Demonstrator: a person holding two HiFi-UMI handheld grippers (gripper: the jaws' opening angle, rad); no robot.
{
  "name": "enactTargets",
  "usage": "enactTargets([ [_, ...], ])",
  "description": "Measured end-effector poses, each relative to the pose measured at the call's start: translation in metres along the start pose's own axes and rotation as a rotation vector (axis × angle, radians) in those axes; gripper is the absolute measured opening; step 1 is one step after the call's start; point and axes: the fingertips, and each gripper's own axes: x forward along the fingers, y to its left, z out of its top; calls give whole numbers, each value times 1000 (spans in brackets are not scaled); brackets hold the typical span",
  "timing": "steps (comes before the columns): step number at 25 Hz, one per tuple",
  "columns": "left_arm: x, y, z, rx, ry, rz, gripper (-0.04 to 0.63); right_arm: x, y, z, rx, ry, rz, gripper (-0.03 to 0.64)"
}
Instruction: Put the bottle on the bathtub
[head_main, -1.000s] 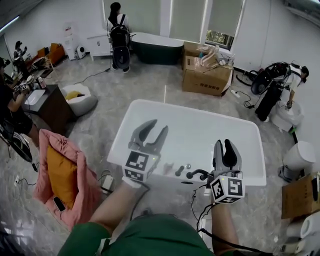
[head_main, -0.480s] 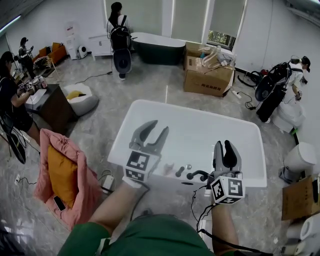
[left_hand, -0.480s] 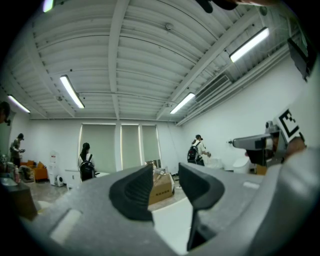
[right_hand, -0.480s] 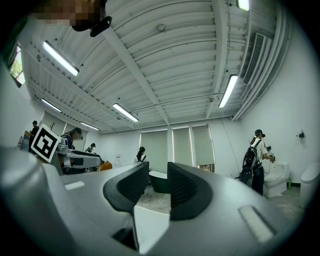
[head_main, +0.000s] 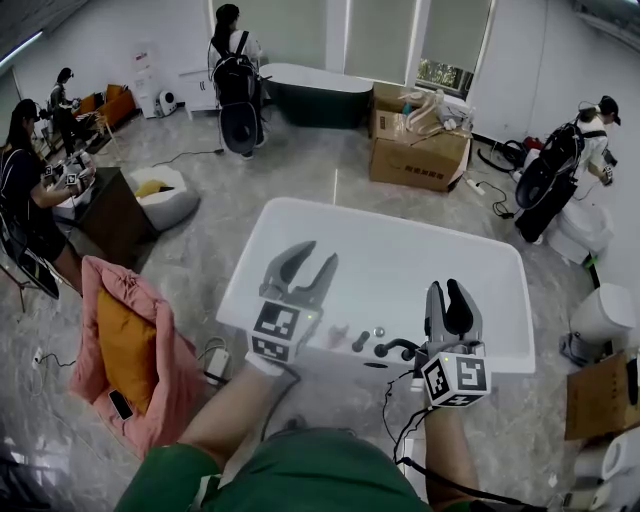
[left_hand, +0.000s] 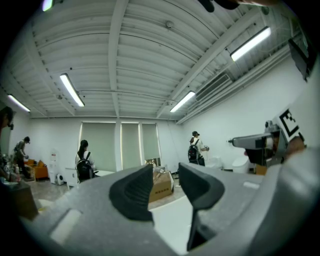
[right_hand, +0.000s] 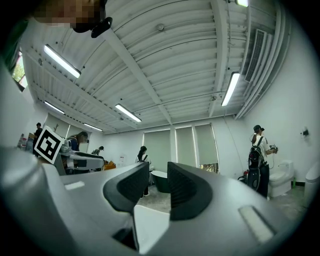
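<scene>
We stand in a big bright room, right at a white bathtub (head_main: 395, 232) that fills the middle of the head view. A second, dark bathtub (head_main: 315, 95) sits far off by the windows, with cardboard boxes (head_main: 415, 150) on the floor between the two.

Both arms reach out over the near rim of the white tub. The left hand-held gripper (head_main: 315, 252) is spread, and its own view shows only the room through the gap (left_hand: 165, 172). The right hand-held gripper (head_main: 446, 287) has its jaws closer but still apart, and its own view again shows nothing between them (right_hand: 159, 172). On the rim just between the two sit small taps (head_main: 358, 342) and a black spout (head_main: 395, 349).

We find no bottle in any view. It is not in either hand-held gripper, on the rim we can see, or in the tub. The bits of rim behind our arms are hidden, so we cannot say where it is.

With the bottle out of sight, we can only guess how it will handle. We would expect a smooth, round body that slips easily, so we would pinch it across the middle and keep it upright. The rim looks glossy and narrow, so we judge that a flat stretch clear of the taps would suit it best.
</scene>
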Motion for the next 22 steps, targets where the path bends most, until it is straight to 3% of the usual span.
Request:
enactTargets([
  [22, 19, -30, -13, -14, 27, 13, 163, -6, -36, -11, 31, -1, 36, 115],
])
